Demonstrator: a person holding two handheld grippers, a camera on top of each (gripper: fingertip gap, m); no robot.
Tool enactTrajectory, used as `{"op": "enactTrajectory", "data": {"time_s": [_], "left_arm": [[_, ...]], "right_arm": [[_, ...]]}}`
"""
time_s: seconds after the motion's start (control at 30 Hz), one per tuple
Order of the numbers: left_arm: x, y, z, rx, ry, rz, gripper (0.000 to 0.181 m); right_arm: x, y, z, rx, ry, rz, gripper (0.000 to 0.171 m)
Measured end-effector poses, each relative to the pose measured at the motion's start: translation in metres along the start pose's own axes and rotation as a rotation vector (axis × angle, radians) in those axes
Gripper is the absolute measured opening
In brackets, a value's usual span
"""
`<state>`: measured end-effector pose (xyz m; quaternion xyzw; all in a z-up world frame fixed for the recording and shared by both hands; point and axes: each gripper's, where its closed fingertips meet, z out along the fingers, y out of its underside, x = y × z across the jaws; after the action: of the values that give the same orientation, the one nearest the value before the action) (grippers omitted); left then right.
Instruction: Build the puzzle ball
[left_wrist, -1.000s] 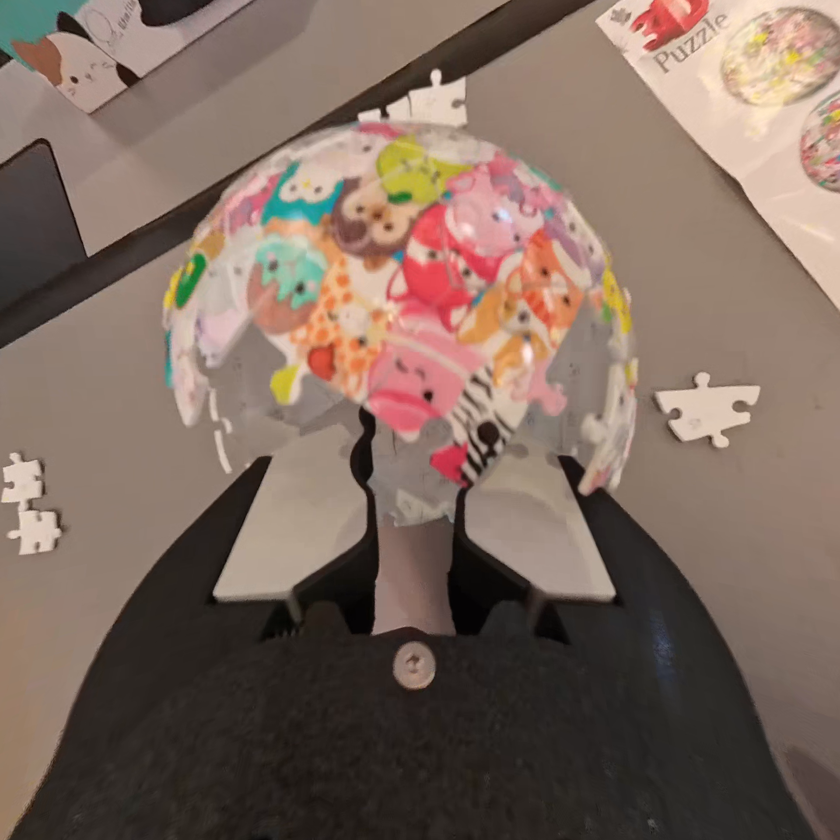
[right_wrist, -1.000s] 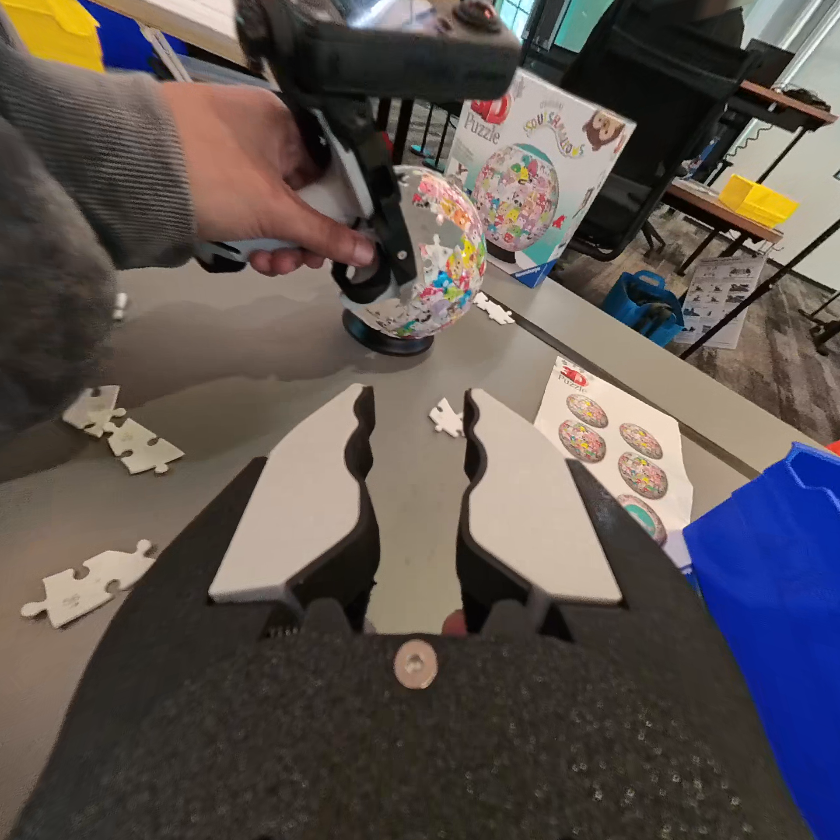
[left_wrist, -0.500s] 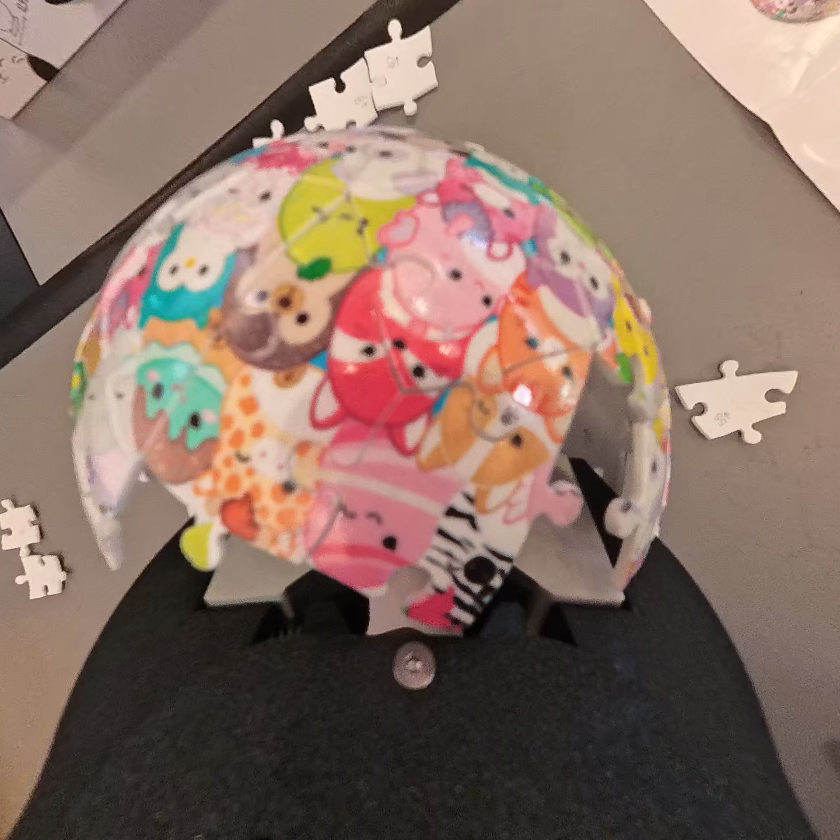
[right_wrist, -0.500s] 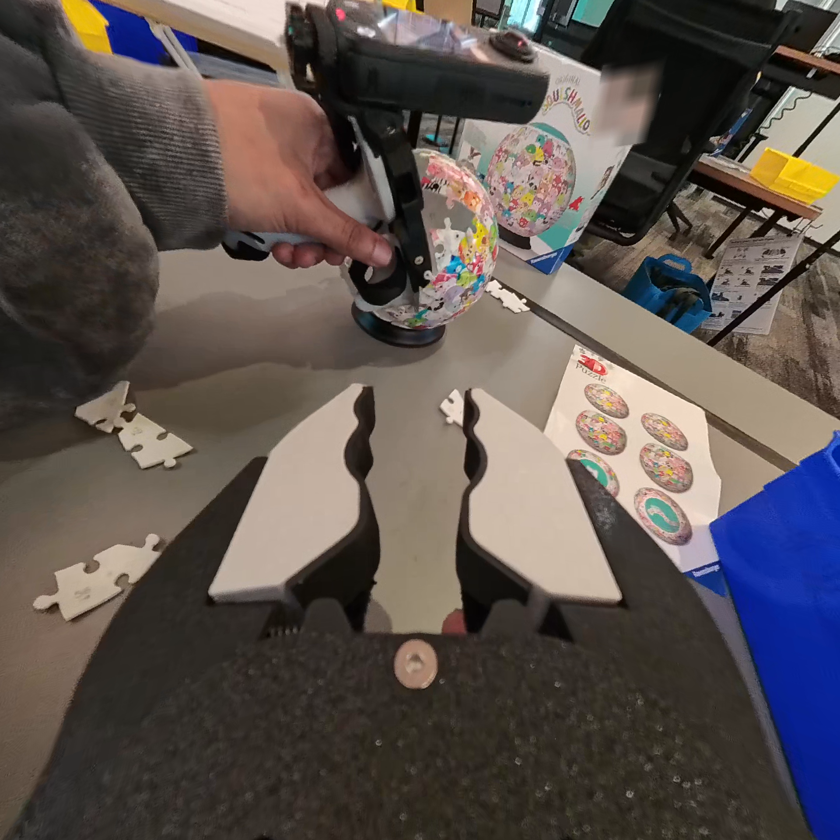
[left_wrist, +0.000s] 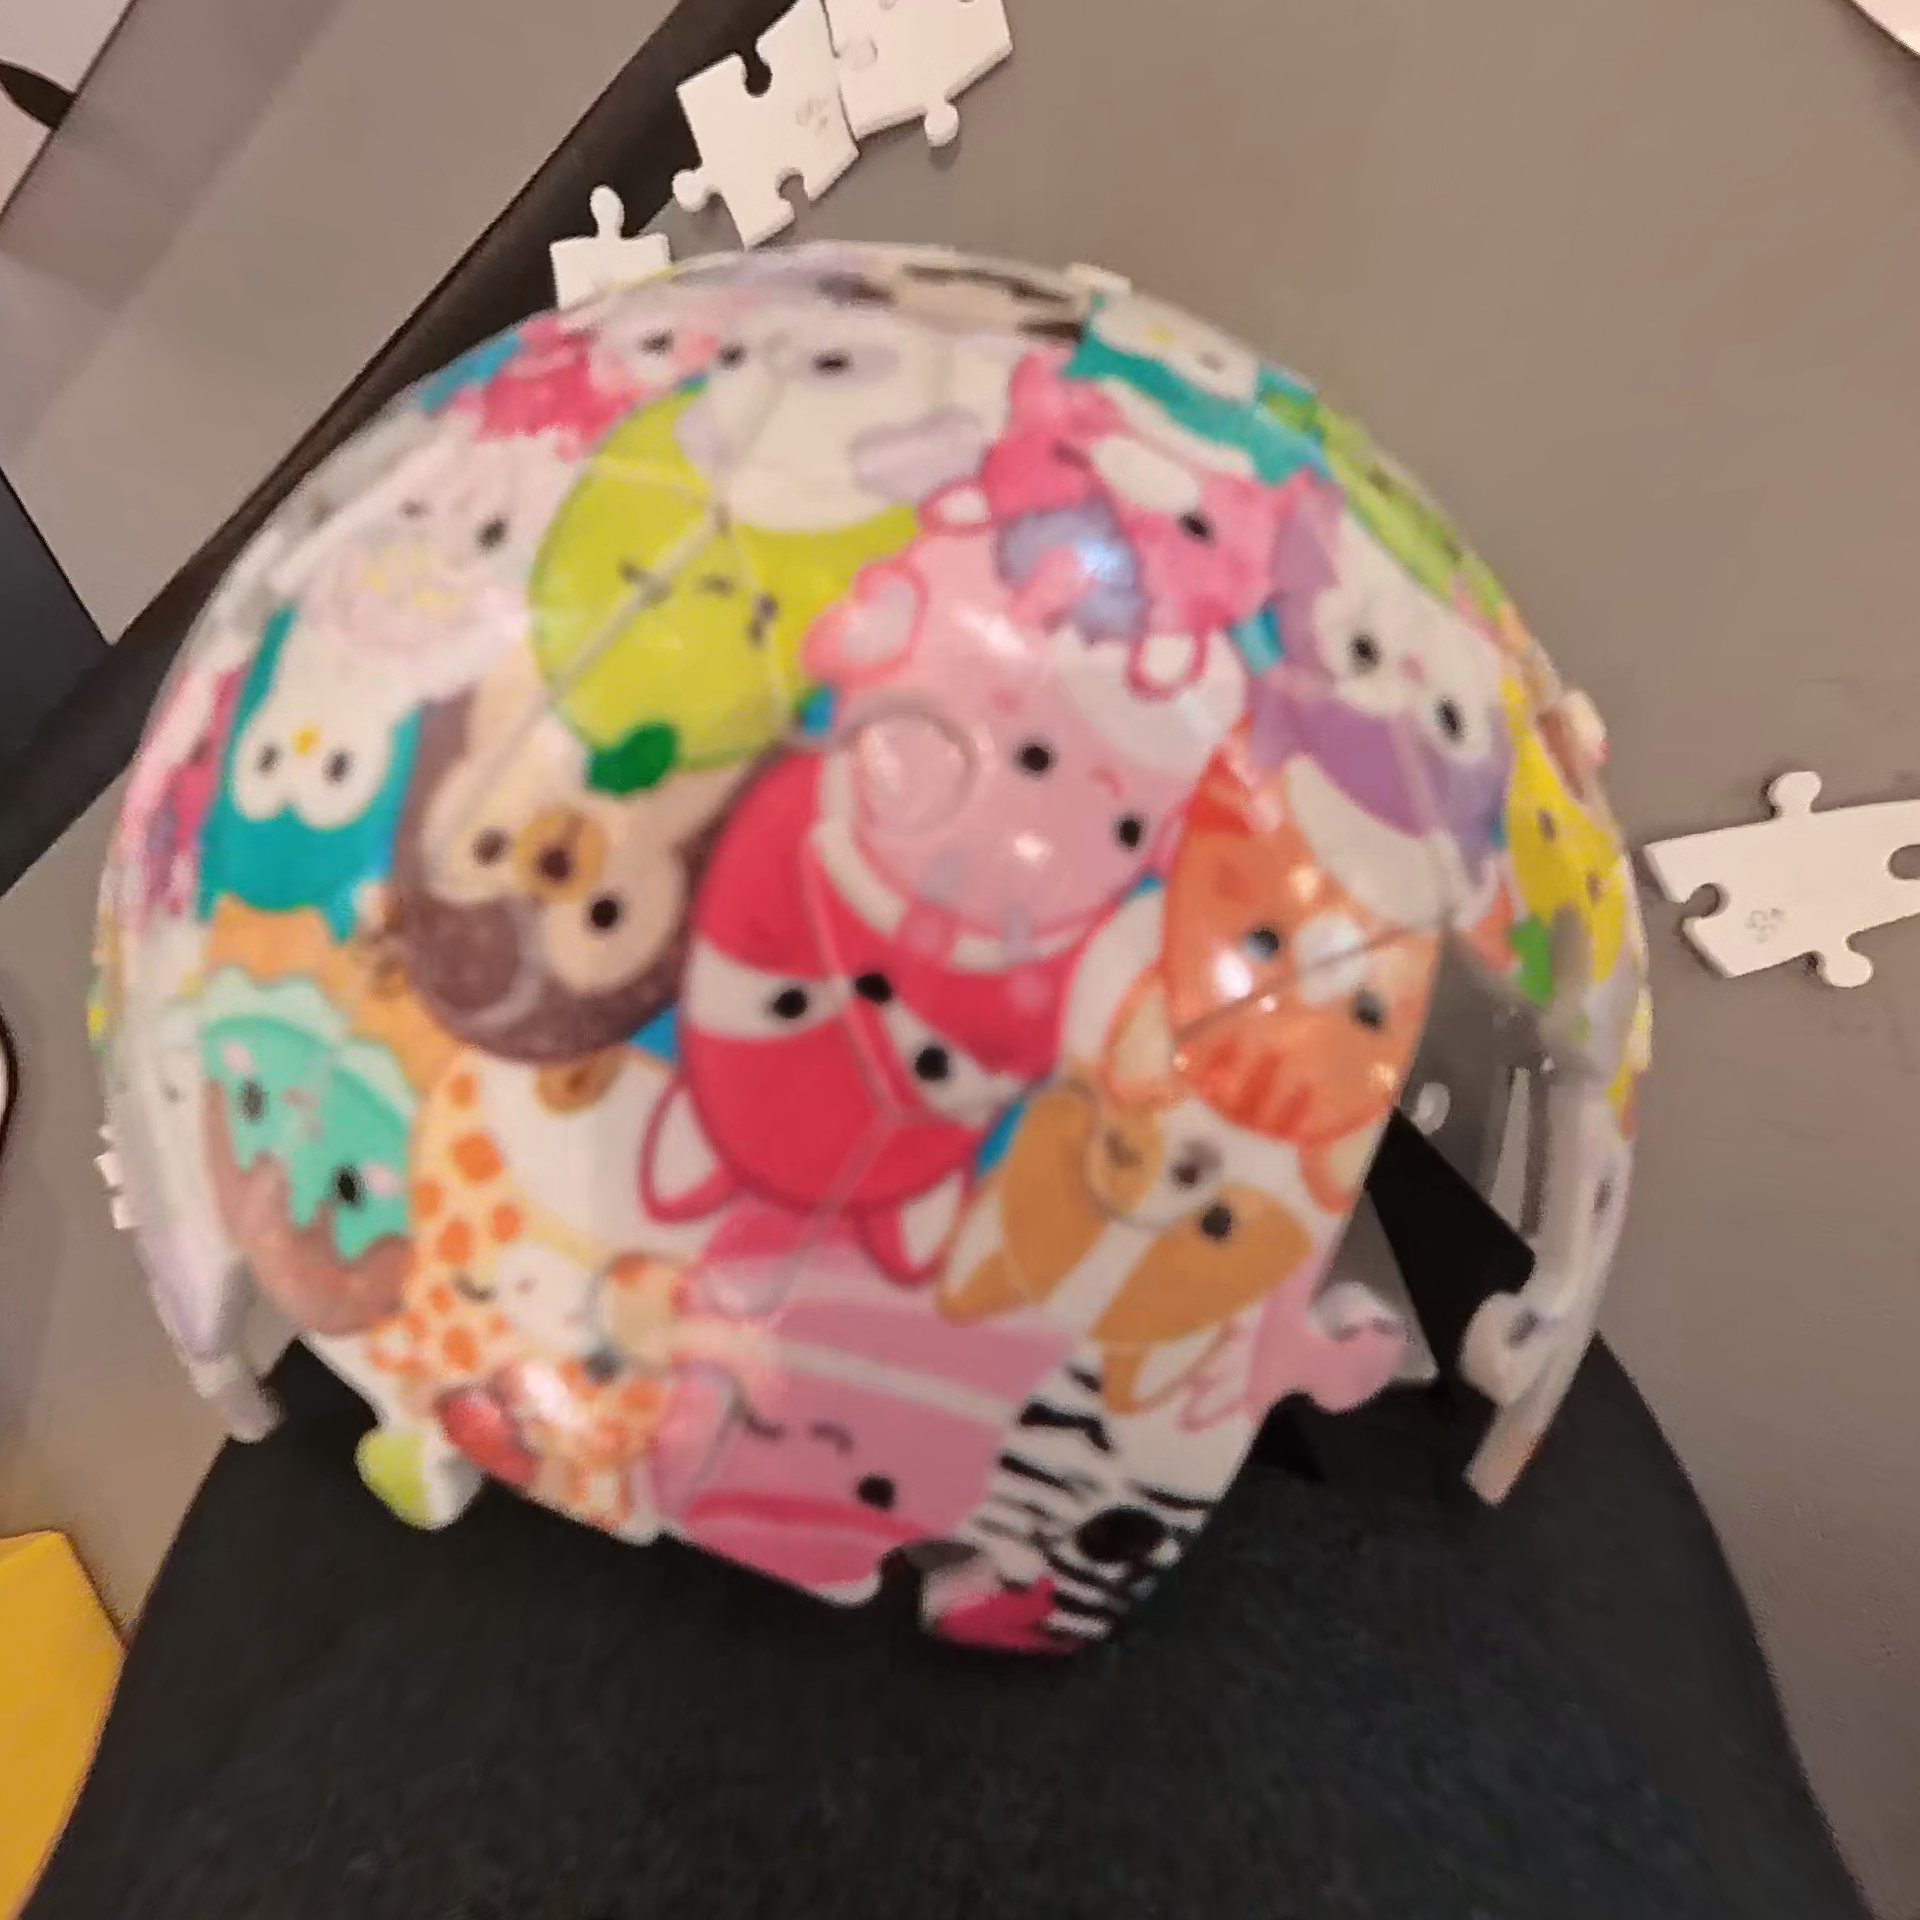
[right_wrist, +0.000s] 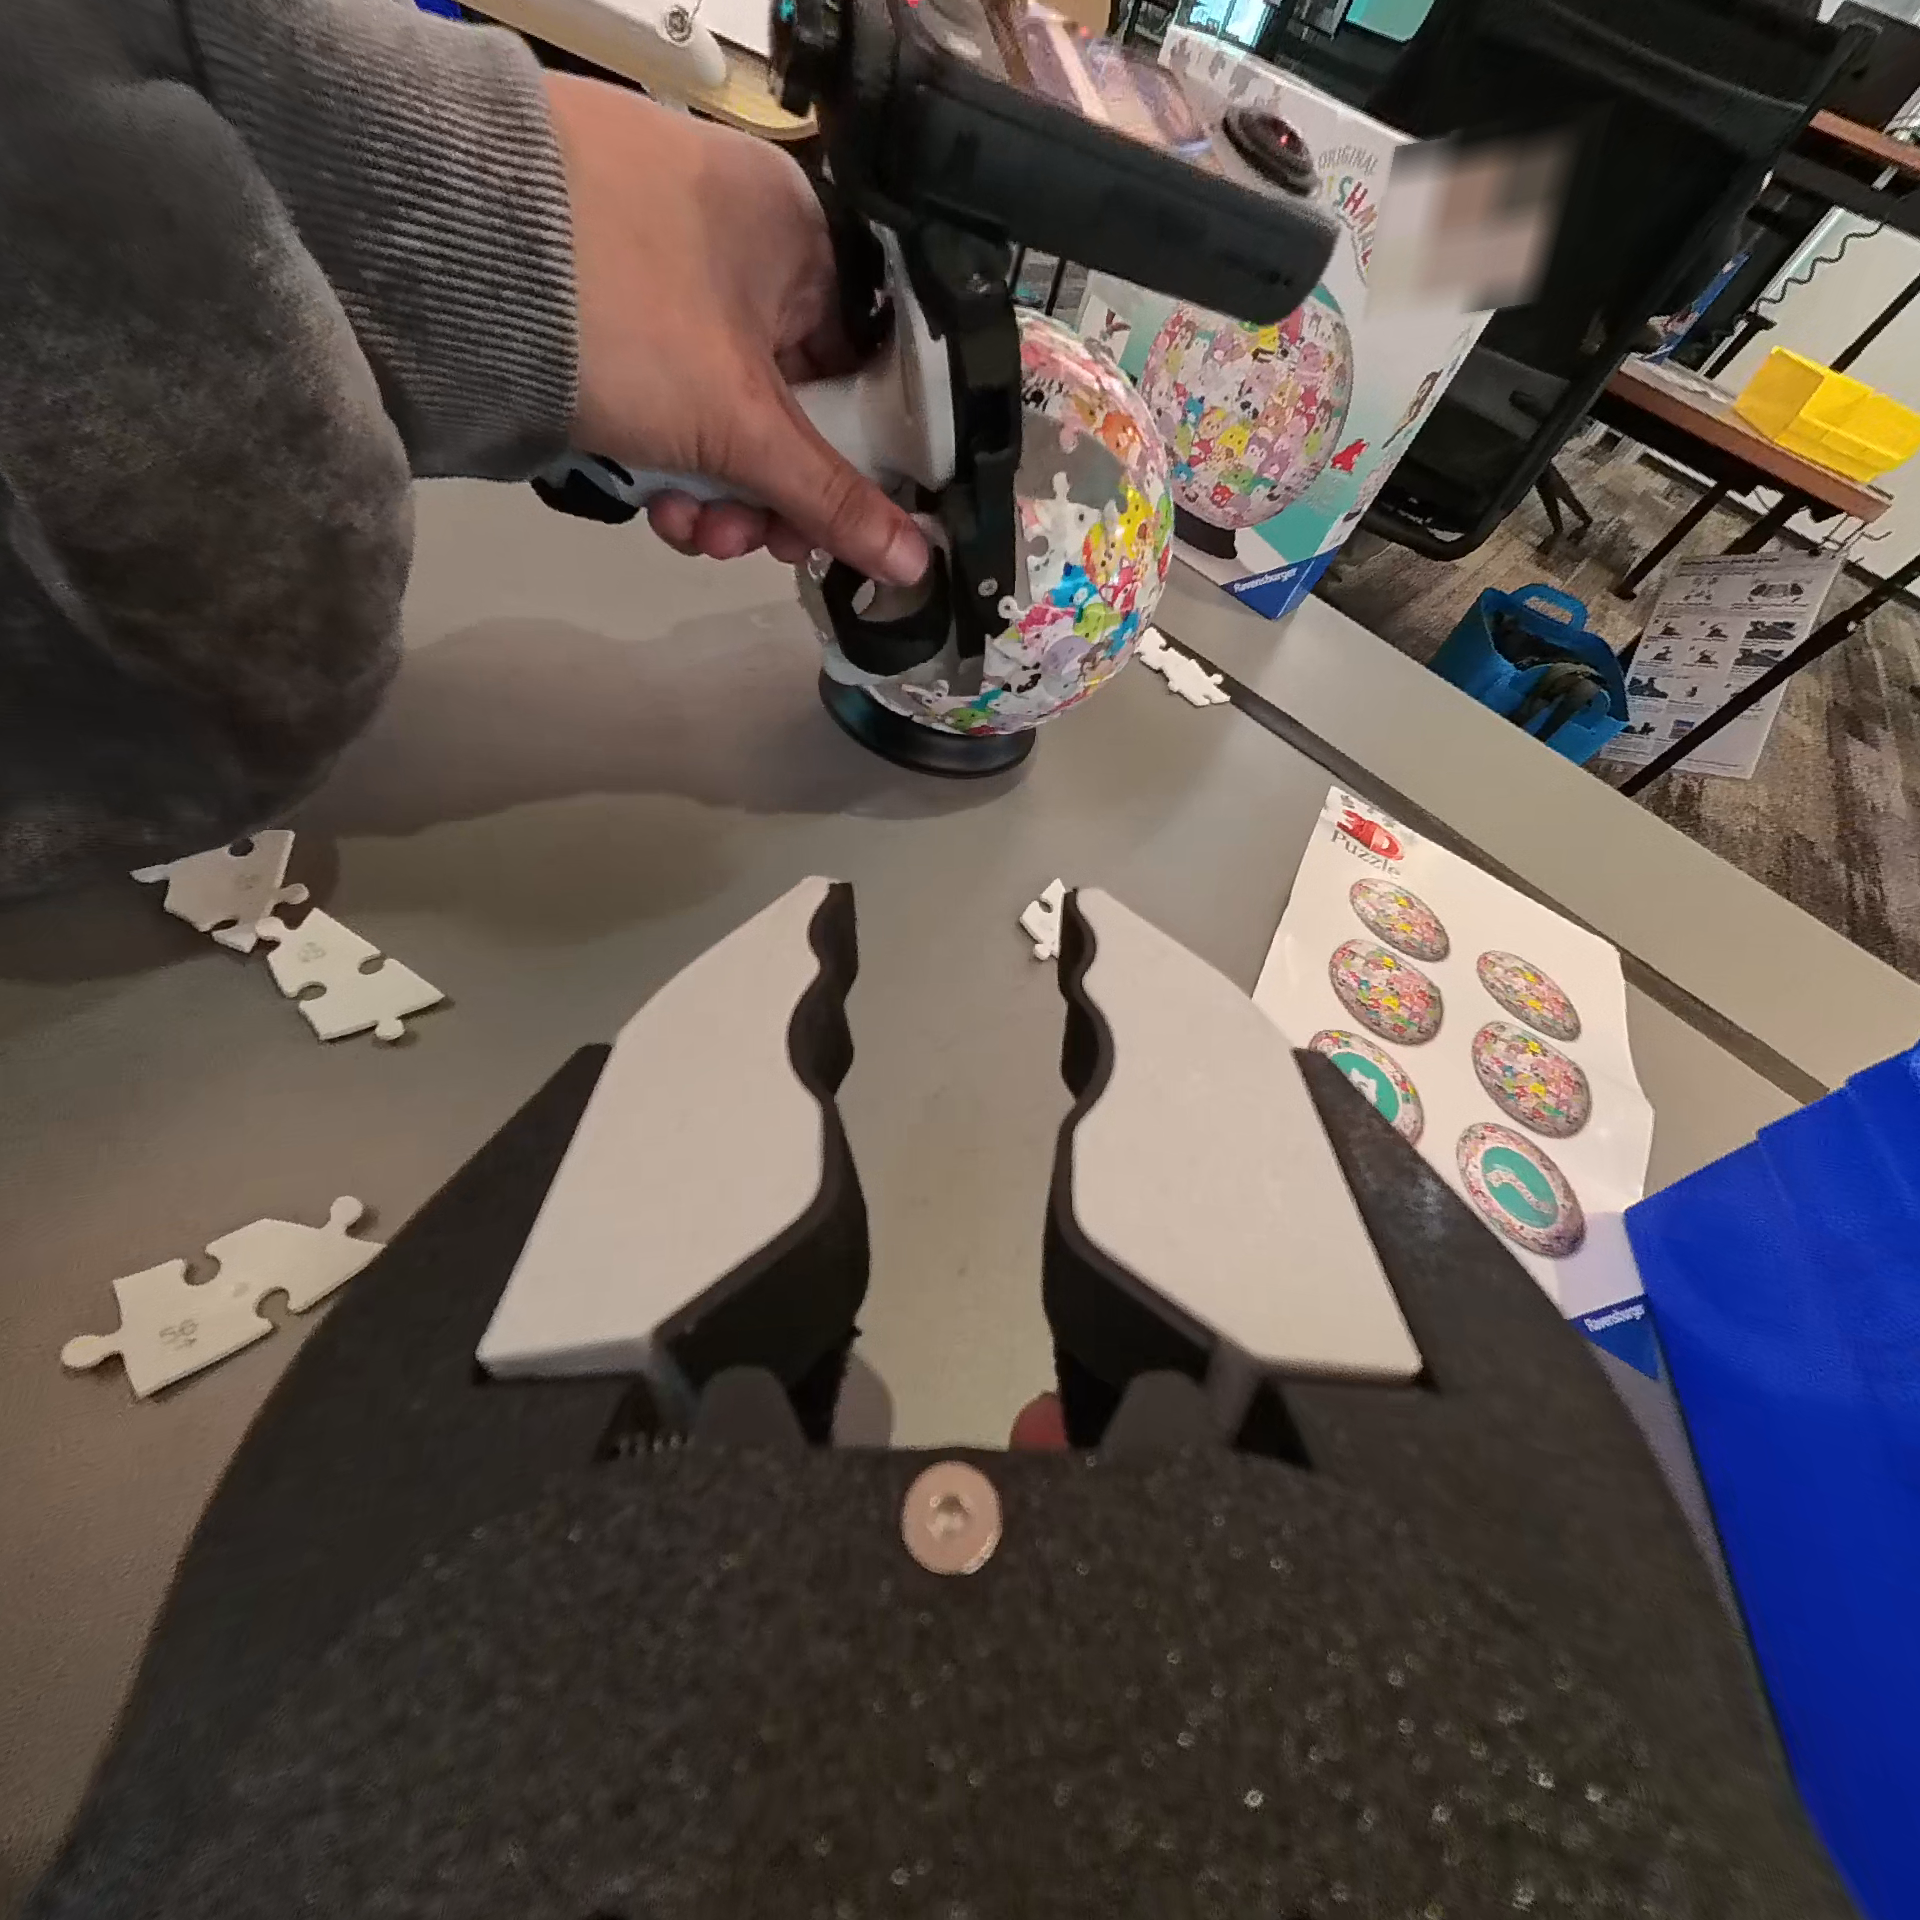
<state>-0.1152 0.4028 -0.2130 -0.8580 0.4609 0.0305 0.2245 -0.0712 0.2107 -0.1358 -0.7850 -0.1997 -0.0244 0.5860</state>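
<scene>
The colourful puzzle ball (left_wrist: 831, 935) is partly built, with open gaps at its lower edge and right side. It stands on a dark round stand (right_wrist: 935, 743) on the grey table. My left gripper (right_wrist: 982, 540), held by a hand, is pressed against the ball's (right_wrist: 1091, 561) near side. In the left wrist view the ball hides its fingers. My right gripper (right_wrist: 951, 914) is open and empty above the table, well short of the ball. A small white piece (right_wrist: 1042, 920) lies by its right fingertip.
Loose white pieces lie on the table at left (right_wrist: 223, 1309), (right_wrist: 301, 935), behind the ball (left_wrist: 831, 114) and to its right (left_wrist: 1787, 904). The puzzle box (right_wrist: 1278, 416) stands behind. A leaflet (right_wrist: 1455, 1039) and a blue bin (right_wrist: 1818, 1403) are at right. One gripper's finger ends stand about 20 cm off the other's.
My left gripper has pushed in toward the ball, which now fills its view and covers the fingers. My right gripper has stayed open and barely shifted.
</scene>
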Motion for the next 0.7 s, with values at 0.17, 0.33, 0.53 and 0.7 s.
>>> {"op": "enactTrajectory", "data": {"time_s": [0.17, 0.33, 0.53, 0.7], "left_arm": [[0.0015, 0.0012, 0.0007, -0.02, -0.01, 0.016, 0.106], [0.0043, 0.0021, 0.0022, -0.026, -0.004, 0.021, 0.104], [0.0058, 0.0028, 0.0028, -0.025, 0.005, 0.021, 0.101], [0.0078, 0.0031, 0.0025, -0.015, 0.011, 0.017, 0.096]], "right_arm": [[-0.0006, 0.0001, 0.0001, -0.002, -0.003, -0.004, 0.037], [-0.0008, 0.0003, 0.0001, -0.003, -0.003, -0.006, 0.037], [-0.0006, 0.0006, 0.0002, -0.005, -0.003, -0.005, 0.037], [-0.001, 0.001, 0.0004, -0.006, -0.004, -0.005, 0.037]]}}
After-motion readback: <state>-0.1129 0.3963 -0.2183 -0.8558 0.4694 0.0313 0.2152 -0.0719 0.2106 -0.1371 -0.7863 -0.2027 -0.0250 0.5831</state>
